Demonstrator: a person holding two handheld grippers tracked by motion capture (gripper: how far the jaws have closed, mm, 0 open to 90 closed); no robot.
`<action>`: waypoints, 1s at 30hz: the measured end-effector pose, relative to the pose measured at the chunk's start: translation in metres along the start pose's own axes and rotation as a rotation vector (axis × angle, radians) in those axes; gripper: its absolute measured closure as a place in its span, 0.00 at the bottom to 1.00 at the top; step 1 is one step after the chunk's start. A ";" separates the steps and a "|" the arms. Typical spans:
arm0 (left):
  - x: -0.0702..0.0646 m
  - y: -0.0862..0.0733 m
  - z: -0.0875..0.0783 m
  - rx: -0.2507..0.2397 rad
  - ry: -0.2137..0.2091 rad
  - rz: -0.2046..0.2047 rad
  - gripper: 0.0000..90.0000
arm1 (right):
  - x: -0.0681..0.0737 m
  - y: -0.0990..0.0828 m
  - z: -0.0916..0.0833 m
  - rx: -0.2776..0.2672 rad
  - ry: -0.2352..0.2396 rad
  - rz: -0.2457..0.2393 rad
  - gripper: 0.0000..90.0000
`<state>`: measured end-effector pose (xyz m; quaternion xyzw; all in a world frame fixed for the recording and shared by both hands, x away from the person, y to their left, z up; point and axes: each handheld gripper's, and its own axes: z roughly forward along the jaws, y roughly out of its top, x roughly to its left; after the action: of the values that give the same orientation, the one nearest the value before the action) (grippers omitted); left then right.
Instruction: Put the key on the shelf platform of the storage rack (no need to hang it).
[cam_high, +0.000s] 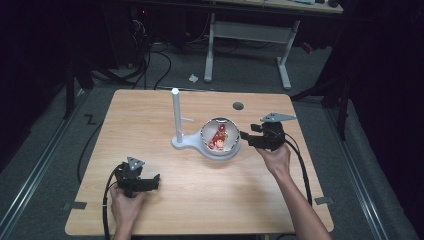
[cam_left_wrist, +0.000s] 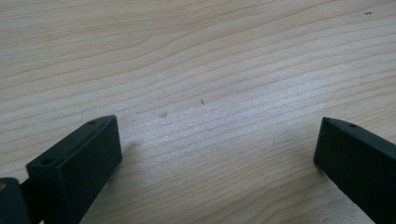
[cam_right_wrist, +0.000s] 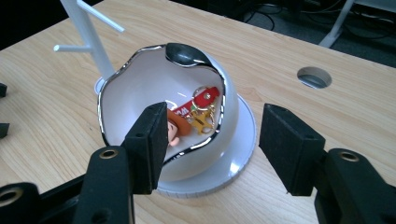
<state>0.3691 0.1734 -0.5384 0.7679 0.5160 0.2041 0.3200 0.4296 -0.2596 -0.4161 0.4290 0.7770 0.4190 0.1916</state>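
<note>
The keychain (cam_right_wrist: 198, 108), a small figure with a red strap and a gold clasp, lies inside the white egg-shaped bowl (cam_high: 205, 136), which stands on its round base near the middle of the tabletop (cam_high: 150, 115), just beside a white post with pegs (cam_high: 176, 112). The right gripper (cam_high: 245, 137) hovers at the bowl's side toward the right edge, its jaws parted with nothing between them, so it looks like the keychain is dropped off and this hand is free. The left gripper (cam_high: 158, 180) rests near the front left corner, jaws wide apart over bare wood. The next move probably calls for drawing the right gripper clear without knocking the bowl's rim
</note>
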 end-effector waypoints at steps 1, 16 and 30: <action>0.000 0.000 0.000 0.000 0.000 0.000 0.01 | -0.001 -0.001 -0.001 0.000 -0.003 0.000 0.47; 0.000 0.000 0.000 0.000 0.000 0.000 0.01 | -0.009 -0.011 -0.027 -0.023 -0.029 0.026 0.47; 0.000 0.000 0.000 0.000 0.000 0.000 0.01 | -0.008 -0.013 -0.045 -0.055 -0.031 0.023 0.46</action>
<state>0.3691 0.1734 -0.5384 0.7678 0.5160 0.2043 0.3200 0.3980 -0.2920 -0.4015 0.4387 0.7573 0.4356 0.2105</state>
